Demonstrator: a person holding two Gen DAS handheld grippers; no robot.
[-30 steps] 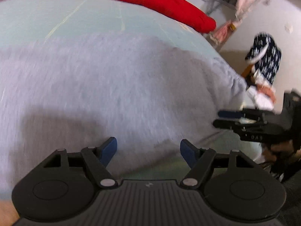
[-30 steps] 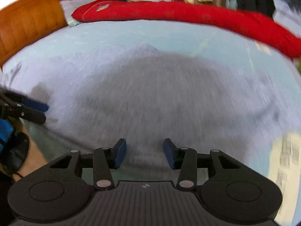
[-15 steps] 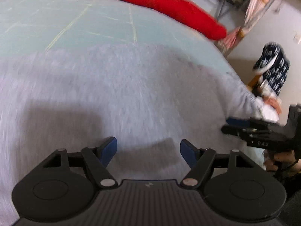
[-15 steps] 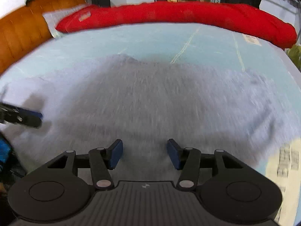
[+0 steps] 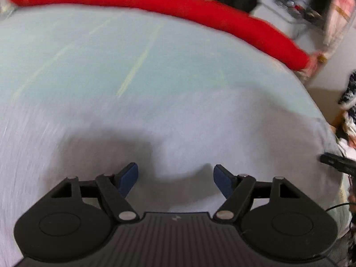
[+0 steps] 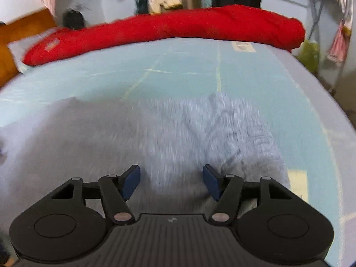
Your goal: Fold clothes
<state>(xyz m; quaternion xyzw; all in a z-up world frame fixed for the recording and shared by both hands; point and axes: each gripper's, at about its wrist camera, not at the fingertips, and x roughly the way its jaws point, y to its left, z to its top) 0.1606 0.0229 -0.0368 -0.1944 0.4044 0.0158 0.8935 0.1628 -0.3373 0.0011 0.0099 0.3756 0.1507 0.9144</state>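
A pale grey fleecy garment (image 5: 178, 120) lies spread flat on the light blue bed sheet (image 5: 93, 51). In the right wrist view the same garment (image 6: 182, 129) ends in a rumpled edge at the right. My left gripper (image 5: 175, 176) hovers above the cloth, open, with nothing between its blue pads. My right gripper (image 6: 170, 179) also hangs over the grey cloth; its jaws are opening and nothing is pinched between them. The tip of the right gripper (image 5: 333, 161) shows at the right edge of the left wrist view.
A long red rolled blanket (image 6: 169, 29) lies along the far side of the bed. A wooden headboard (image 6: 20, 33) stands at the far left. Clothes and boxes stand against the wall behind. The bed's right edge (image 6: 316, 93) drops to the floor.
Both grippers have pulled back across the garment, so more blue sheet shows beyond it. The right gripper's jaws have widened. The two grippers have drifted apart.
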